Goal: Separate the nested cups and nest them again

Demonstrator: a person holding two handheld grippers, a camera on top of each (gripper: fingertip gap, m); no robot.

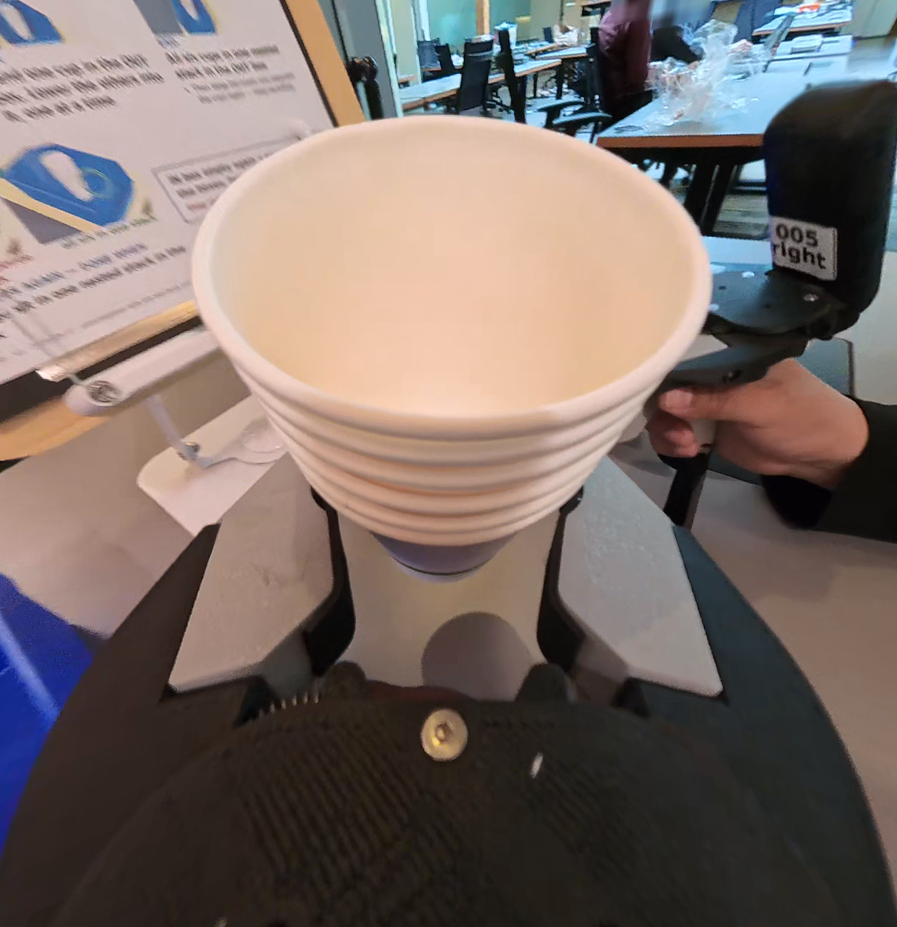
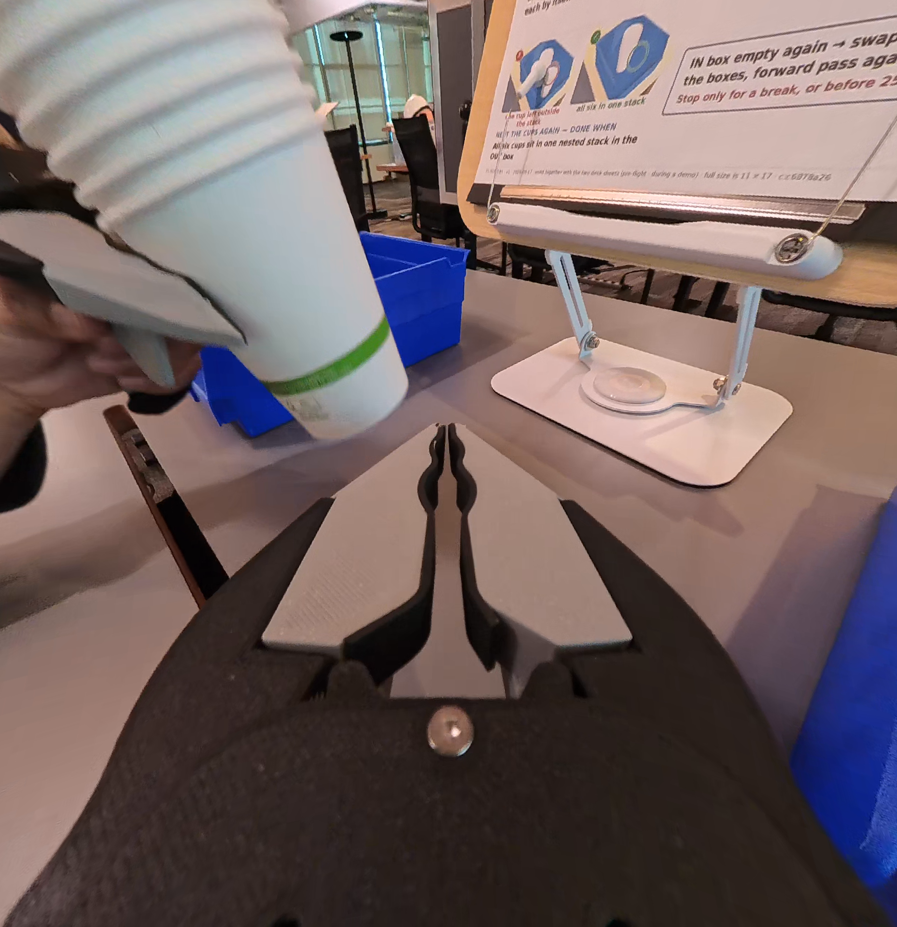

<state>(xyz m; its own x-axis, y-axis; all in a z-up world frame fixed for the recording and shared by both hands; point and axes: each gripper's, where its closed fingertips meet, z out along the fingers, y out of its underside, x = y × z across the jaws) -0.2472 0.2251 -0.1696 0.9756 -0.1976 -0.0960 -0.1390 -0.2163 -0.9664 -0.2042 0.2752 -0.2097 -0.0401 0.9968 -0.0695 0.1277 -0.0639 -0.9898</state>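
Note:
A stack of several nested white paper cups (image 1: 451,311) fills the left wrist view, mouth toward the camera and empty inside. My left gripper (image 1: 446,506) is shut on the stack's lower part, held above the table. In the right wrist view the same stack (image 2: 226,210) hangs tilted at upper left; the outermost cup has a green band (image 2: 336,366) near its base. The left gripper's finger (image 2: 135,296) presses its side. My right gripper (image 2: 446,431) is shut and empty, its tips just below and right of the stack's base. It also shows in the left wrist view (image 1: 817,241), held by a hand.
A blue bin (image 2: 416,296) sits on the grey table (image 2: 537,501) behind the stack. Another blue bin (image 2: 868,702) is at the right edge. A white stand (image 2: 642,416) holds an instruction sheet (image 2: 687,90) at the back. A table edge (image 2: 155,501) runs at left. The grippers' ends are close to 9 cm from one another.

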